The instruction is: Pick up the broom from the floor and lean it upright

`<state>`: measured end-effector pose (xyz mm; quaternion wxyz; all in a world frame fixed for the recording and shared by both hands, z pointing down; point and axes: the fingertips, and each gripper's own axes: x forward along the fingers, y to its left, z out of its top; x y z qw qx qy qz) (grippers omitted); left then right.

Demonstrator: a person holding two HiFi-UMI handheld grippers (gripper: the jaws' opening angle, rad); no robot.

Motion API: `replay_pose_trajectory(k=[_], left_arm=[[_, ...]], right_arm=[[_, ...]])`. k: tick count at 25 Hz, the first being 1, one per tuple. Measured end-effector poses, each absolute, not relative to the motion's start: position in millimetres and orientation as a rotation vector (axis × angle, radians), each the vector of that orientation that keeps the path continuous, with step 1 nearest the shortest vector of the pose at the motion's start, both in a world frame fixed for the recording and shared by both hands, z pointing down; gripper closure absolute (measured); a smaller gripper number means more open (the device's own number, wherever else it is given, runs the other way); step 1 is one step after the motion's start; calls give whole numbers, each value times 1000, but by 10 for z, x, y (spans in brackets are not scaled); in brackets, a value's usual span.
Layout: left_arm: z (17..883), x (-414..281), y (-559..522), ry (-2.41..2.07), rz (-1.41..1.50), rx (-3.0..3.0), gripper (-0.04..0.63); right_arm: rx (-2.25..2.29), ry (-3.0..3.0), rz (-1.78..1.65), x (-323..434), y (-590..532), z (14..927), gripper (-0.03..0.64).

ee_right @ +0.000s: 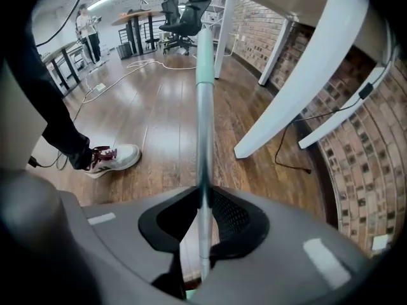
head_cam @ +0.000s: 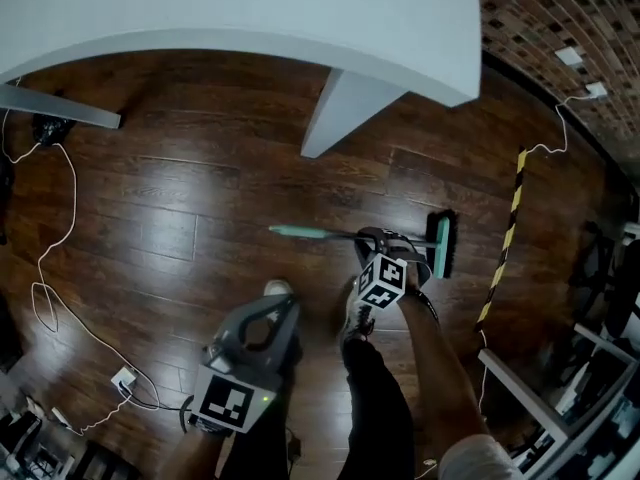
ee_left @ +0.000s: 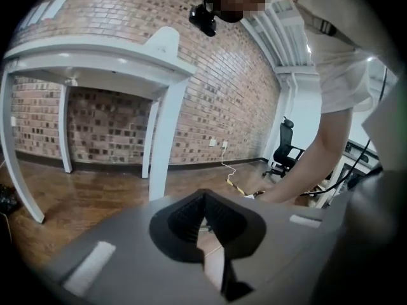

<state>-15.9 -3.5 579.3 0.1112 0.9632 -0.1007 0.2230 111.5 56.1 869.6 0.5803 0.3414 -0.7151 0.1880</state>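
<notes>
From the head view, the broom (head_cam: 330, 234) lies crosswise over the dark wooden floor (head_cam: 200, 208), just below the white tabletop (head_cam: 250, 8) and its slanted leg (head_cam: 340, 113). Its teal handle end points left and its dark brush head (head_cam: 443, 243) sits at the right. The right gripper (head_cam: 385, 240) points steeply down and pinches the metal shaft close to the brush head. From above, I cannot tell whether the brush head touches the floor. The left gripper (head_cam: 278, 308) hangs lower left, apart from the broom, above a white shoe (head_cam: 278, 288). A white cable (head_cam: 60, 258) loops across the floor at the left. A yellow-and-black striped strip (head_cam: 505, 238) runs along the floor just right of the brush head.

In the left gripper view, the left gripper (ee_left: 203, 196) has its two dark pads meeting at the tips with nothing between them. Beyond it stand the tabletop on white legs, a brick wall (ee_left: 222, 88) and a black office chair (ee_left: 284, 148). The person's bare arm (ee_left: 318, 164) reaches down at the right.

In the right gripper view, the right gripper (ee_right: 203, 202) is pressed on the shaft (ee_right: 203, 126), which runs straight up between the pads. The teal grip (ee_right: 204, 59) stretches out over the floor towards more office chairs (ee_right: 184, 18). A white and dark red shoe (ee_right: 114, 159) stands on the floor at the left. A white table leg (ee_right: 286, 100) slants at the right, in front of the brick wall. A person (ee_right: 86, 27) stands far off by a desk.
</notes>
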Motion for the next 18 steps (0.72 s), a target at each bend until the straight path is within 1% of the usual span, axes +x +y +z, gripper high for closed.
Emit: replay_pose_trajectory(k=[3, 8, 18], left_arm=[[5574, -45, -92, -261, 665, 2881, 595], [5441, 15, -355, -569, 633, 2648, 595], [5073, 306, -648, -770, 641, 2646, 595]], right_arm=[[894, -1671, 444, 1310, 587, 8379, 529], [1021, -1695, 445, 1681, 503, 7909, 529], [1181, -1732, 472, 2430, 107, 7148, 522]])
